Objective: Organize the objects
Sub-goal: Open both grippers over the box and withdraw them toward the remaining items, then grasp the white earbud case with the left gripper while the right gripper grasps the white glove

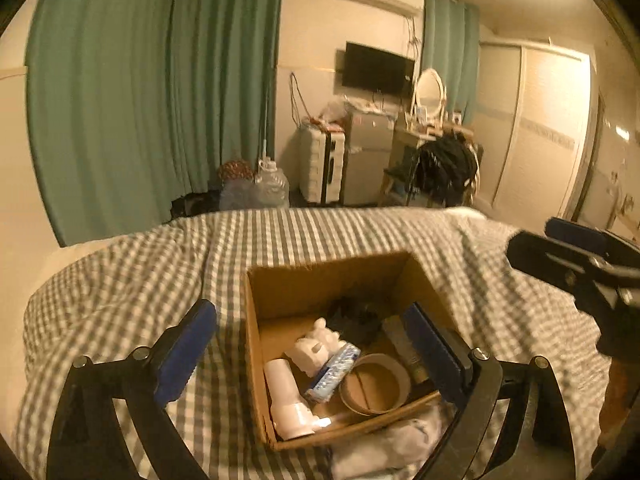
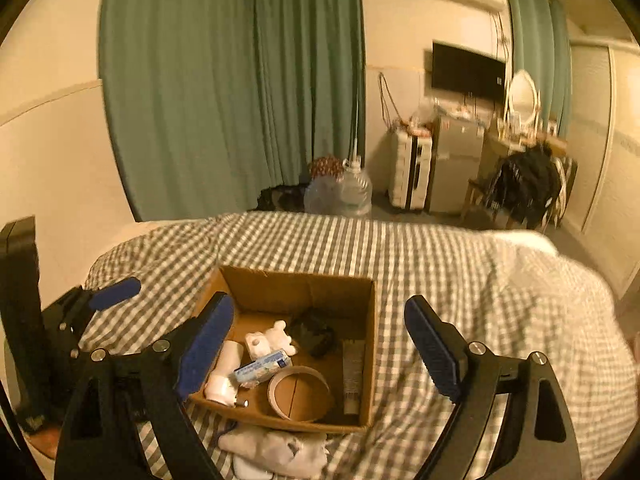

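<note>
Nearest the lens, the left gripper (image 1: 316, 354) and the right gripper (image 2: 320, 344) both hang above the cardboard box (image 2: 308, 284) with fingers spread wide and nothing between them. Inside the box on the checked bed (image 2: 460, 264) lie a tape roll (image 2: 300, 394), a tube (image 2: 353, 376), a white bottle (image 2: 224, 376) and a small blue packet (image 2: 262, 366). A crumpled white cloth (image 2: 280, 450) lies outside against the box's near wall, so the sorting looks nearly done, with that cloth probably left.
</note>
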Tool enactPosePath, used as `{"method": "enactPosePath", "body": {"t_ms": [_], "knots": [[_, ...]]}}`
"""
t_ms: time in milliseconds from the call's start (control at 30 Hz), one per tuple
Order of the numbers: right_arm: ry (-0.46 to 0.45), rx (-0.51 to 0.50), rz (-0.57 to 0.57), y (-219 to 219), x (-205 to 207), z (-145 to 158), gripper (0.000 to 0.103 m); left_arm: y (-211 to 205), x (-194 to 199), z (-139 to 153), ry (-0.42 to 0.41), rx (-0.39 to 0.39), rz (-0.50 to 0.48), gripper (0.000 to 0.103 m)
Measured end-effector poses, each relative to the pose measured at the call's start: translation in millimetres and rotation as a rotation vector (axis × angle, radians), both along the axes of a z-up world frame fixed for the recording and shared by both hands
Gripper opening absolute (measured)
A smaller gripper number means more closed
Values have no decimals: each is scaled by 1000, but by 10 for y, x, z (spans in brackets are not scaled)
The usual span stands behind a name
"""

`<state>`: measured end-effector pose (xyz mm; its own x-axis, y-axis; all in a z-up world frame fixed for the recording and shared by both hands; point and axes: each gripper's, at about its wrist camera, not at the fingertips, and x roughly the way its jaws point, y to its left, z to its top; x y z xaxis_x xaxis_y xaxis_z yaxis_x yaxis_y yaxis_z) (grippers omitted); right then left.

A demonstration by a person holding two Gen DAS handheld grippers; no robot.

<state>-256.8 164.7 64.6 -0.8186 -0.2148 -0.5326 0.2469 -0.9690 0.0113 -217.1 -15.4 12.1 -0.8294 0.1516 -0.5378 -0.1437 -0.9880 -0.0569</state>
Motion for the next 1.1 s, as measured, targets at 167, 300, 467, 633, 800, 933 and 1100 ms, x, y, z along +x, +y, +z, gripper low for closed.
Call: {"method": "enactPosePath", "body": {"t_ms": [167,300,467,633,800,933,1100], "knots": [[44,15,-17,19,434,361,89,-16,367,382,64,-3,33,102],[48,18,-25,60,721,528,89,-36,587,509,74,-12,56,103],[-21,17,-24,128,888,354,91,-12,747,305,30,-39,94,103],[-131,29,-27,109,800,-181,91,38,785,-339,-68,-64,140,103],[-292,27,-7,42,528,-916,91,31,649,-1006,-188,-120,200,103],[-354,51,-4,-1,330,-1377,91,-13,598,-1302,-243,-108,198,103],[-439,26,20,-17,148,-1768,91,81,609,-1495,-284,-111,135,103]]}}
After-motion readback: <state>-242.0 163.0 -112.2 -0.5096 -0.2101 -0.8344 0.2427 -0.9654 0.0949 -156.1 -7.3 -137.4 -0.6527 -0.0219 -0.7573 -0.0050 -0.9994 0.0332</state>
